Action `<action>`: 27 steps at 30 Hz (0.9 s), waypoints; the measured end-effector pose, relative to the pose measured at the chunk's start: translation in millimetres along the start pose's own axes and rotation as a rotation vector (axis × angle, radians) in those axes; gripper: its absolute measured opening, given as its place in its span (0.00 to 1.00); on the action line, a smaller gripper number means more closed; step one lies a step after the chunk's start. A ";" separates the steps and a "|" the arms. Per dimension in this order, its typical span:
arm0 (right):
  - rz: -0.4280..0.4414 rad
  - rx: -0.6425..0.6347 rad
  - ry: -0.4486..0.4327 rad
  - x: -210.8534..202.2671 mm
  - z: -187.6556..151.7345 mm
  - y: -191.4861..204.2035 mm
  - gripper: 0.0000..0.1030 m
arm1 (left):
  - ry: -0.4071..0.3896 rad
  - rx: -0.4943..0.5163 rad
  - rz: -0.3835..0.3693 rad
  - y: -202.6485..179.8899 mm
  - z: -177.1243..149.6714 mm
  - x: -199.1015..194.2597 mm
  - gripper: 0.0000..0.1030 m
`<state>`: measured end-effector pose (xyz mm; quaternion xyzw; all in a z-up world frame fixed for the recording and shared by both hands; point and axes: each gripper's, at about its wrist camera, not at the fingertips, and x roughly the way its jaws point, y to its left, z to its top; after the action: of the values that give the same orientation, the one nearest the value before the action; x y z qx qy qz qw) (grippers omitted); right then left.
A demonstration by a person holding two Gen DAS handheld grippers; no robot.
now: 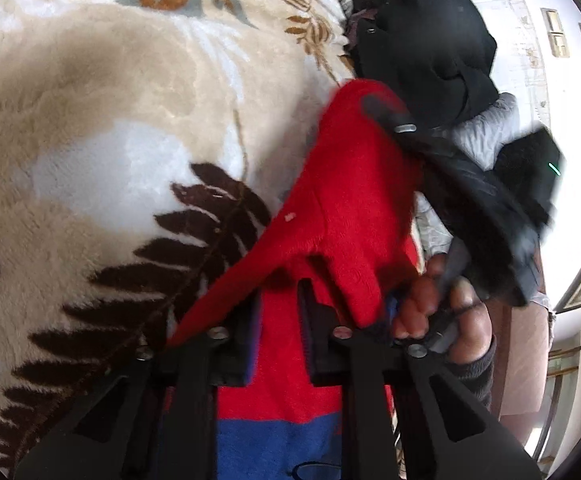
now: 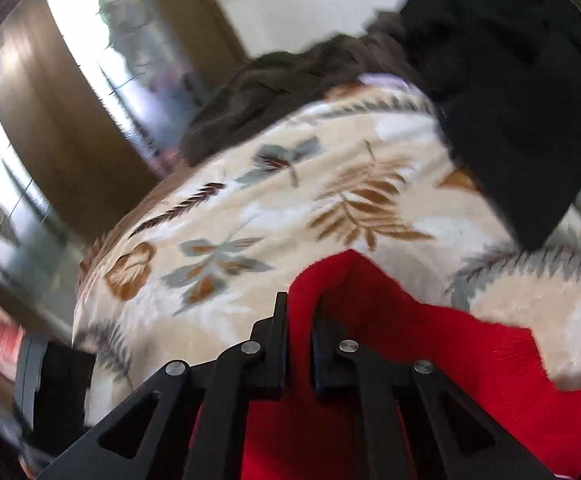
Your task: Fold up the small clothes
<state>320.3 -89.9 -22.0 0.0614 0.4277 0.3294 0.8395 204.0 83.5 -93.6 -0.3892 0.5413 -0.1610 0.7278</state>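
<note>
A small red fleece garment with a blue band at its lower edge hangs lifted above the bed. My left gripper is shut on its cloth near the red and blue part. My right gripper is shut on another red edge of the garment. In the left wrist view the right gripper shows as a blurred black tool at the garment's upper corner, with the person's hand on its handle.
A cream plush blanket with a leaf pattern covers the bed below, also in the right wrist view. A pile of black clothing lies at the bed's far side, with brown cloth beside it. A window and wooden frame stand at the left.
</note>
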 end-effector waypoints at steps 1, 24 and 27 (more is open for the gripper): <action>-0.053 0.011 0.048 14.5 -2.3 -4.1 0.09 | 0.004 -0.007 0.001 1.9 0.8 0.7 0.12; -0.448 0.740 -0.272 -214.5 -214.9 -114.4 0.45 | -0.176 0.273 0.224 -43.6 -1.5 1.2 0.52; -0.443 0.635 -0.229 -203.9 -202.1 -106.4 0.11 | -0.185 0.291 0.241 -45.7 -2.2 0.5 0.52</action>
<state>135.2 -332.0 -51.4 0.2604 0.4146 -0.0172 0.8718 210.8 52.9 -60.3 -0.2255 0.4860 -0.1128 0.8368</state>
